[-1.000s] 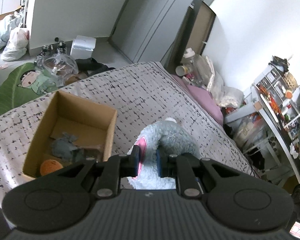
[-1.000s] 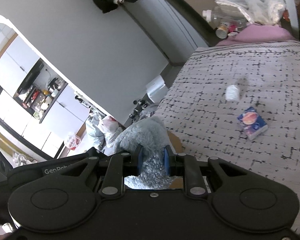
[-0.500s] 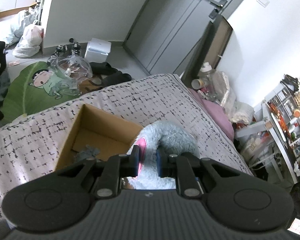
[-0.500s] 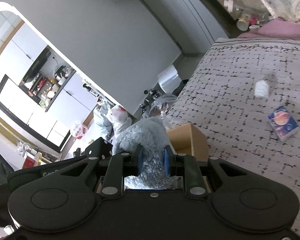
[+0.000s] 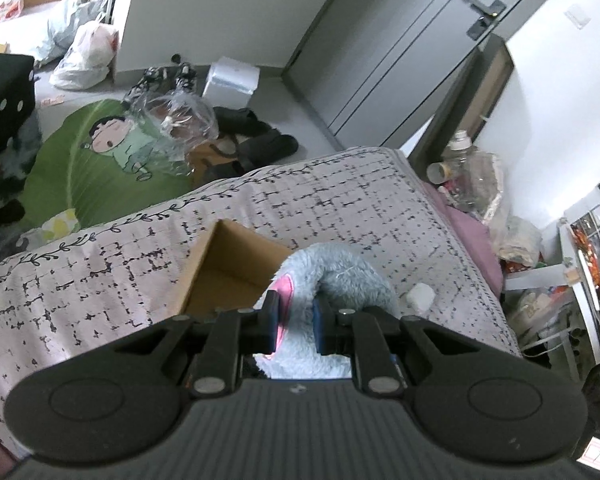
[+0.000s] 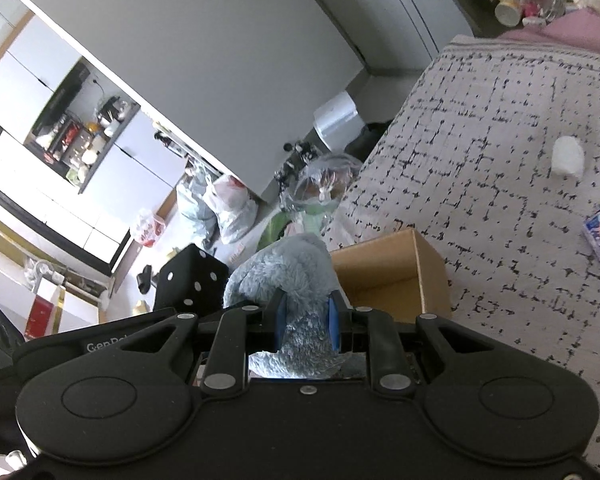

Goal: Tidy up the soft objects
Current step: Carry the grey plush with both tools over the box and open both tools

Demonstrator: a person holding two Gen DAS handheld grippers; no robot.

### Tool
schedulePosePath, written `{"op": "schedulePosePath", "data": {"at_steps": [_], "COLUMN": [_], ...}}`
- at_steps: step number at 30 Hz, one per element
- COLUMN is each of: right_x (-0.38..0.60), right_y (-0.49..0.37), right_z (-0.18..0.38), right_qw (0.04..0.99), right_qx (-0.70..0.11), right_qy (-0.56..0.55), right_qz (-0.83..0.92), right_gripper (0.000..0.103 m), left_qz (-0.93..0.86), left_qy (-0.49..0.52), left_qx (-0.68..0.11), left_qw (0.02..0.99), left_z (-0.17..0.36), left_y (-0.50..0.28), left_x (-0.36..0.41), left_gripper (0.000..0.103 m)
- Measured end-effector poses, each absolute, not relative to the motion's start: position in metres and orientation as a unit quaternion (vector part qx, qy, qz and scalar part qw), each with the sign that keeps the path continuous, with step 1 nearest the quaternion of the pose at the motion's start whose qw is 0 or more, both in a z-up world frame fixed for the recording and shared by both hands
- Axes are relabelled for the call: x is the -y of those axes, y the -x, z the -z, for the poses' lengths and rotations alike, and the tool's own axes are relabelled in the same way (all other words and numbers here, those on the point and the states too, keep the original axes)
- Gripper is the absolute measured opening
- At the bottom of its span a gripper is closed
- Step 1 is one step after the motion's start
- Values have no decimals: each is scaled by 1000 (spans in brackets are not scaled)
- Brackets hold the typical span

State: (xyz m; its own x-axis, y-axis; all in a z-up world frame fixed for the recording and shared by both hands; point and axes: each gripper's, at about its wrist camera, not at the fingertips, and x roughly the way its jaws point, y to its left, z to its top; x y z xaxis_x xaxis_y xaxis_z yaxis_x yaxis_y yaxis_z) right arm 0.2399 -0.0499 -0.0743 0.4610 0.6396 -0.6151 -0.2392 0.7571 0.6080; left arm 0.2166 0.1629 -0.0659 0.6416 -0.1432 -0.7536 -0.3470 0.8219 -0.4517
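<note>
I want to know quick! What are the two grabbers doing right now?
Left gripper: closed on the fluffy blue plush toy, near its pink patch.
Right gripper: closed on the same plush toy, above the cardboard box.

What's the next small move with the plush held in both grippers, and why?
Probably carry it a little further over the cardboard box and lower it in. Both the left gripper and right gripper are shut on the grey plush toy, which hangs at the box's near edge, not yet inside. Release looks premature until it sits over the opening.
</note>
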Motion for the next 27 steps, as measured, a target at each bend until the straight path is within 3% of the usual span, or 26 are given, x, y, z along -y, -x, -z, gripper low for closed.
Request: {"op": "schedulePosePath", "data": {"at_steps": [17,22,24,27], "right_x": [15,18,21,28], "right_y": [-275,-277,-277,-275], "right_z": [124,132,131,126], "right_qw": [798,793,794,795], "right_qx": [-510,-517,-519,-516], "right_qy": [-209,-222,-220,-221], "right_qz": [-242,-234,-228,-228], "right_gripper": [22,30,39,41], "left_qz": [-86,-97,-106,-111], "left_qy": [293,277,274,273], "left_qx": [-490,-494,-490,-485], "left_qw": [817,818,821,823], "left_z": [118,118,114,105], "left_y": [-257,-261,-261,-260], "left_x": [-192,-192,-194,-197], "left_gripper": [16,17,20,20]}}
